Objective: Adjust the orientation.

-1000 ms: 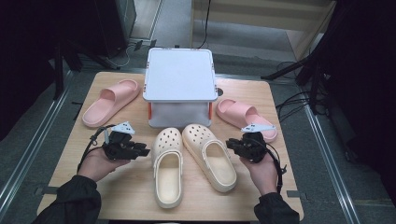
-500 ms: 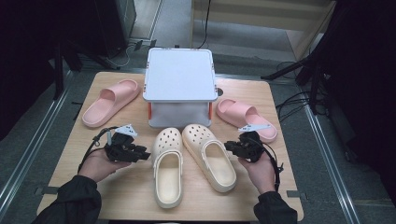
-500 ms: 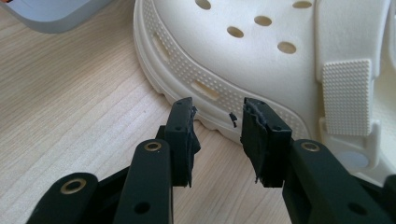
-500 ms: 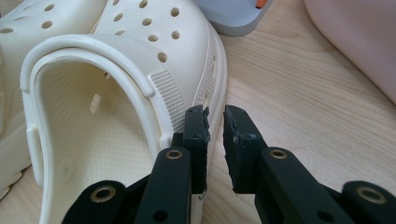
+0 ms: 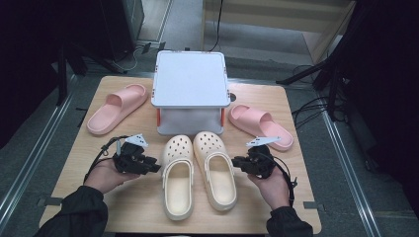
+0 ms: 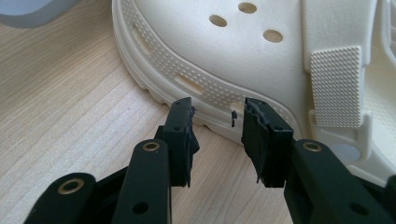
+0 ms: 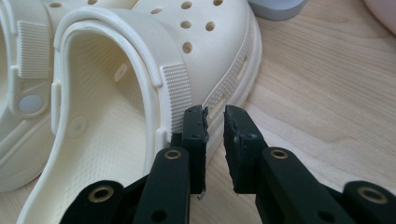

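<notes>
We hold the left gripper (image 6: 215, 112) level at the outer sole edge of the left cream clog (image 6: 243, 51), its jaws spread and just now opening further, with nothing pinched between them; the pads stand just short of the sole's ribbed rim. In the high view that gripper (image 5: 153, 168) lies low over the wooden table (image 5: 89, 163), just beside the same clog (image 5: 178, 177), with our left hand (image 5: 106, 175) behind it.

Our right gripper (image 7: 215, 116) points at the outer side of the right cream clog (image 7: 140, 70), its jaws parted by a narrow gap and pinching nothing; the left pad sits right against the textured strap end near the sole, though we cannot tell whether it touches. From above, this gripper (image 5: 237, 162) waits just beside the right clog (image 5: 215, 170), our right hand (image 5: 272, 185) trailing it.

The two clogs lie side by side at the near middle of the table, toes away from us, toward a white lidded box (image 5: 190, 79). A pink slide (image 5: 116, 108) rests to the box's left and another pink slide (image 5: 259, 126) to its right, both well apart from the grippers.
</notes>
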A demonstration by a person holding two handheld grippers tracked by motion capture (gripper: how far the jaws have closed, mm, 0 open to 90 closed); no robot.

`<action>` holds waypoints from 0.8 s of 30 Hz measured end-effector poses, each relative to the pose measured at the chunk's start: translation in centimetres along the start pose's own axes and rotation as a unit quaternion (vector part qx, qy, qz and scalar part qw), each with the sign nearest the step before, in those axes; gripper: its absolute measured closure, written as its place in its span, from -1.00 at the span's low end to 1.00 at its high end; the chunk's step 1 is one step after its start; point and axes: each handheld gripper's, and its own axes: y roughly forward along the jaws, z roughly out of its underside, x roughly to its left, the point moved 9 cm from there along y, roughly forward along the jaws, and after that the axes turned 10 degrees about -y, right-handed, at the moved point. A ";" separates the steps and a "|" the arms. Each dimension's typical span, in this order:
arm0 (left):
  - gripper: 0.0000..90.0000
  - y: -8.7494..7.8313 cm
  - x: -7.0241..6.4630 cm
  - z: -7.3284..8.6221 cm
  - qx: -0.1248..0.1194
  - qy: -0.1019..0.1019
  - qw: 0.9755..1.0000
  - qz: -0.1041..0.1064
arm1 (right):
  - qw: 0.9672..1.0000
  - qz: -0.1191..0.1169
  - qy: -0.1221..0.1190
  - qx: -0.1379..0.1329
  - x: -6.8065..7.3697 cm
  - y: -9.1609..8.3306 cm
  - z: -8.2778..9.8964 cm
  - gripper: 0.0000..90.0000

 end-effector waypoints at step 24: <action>0.56 0.8 -1.6 0.0 0.020 0.011 1.000 0.021 | 1.000 -0.019 0.001 0.001 2.2 0.5 0.2 0.74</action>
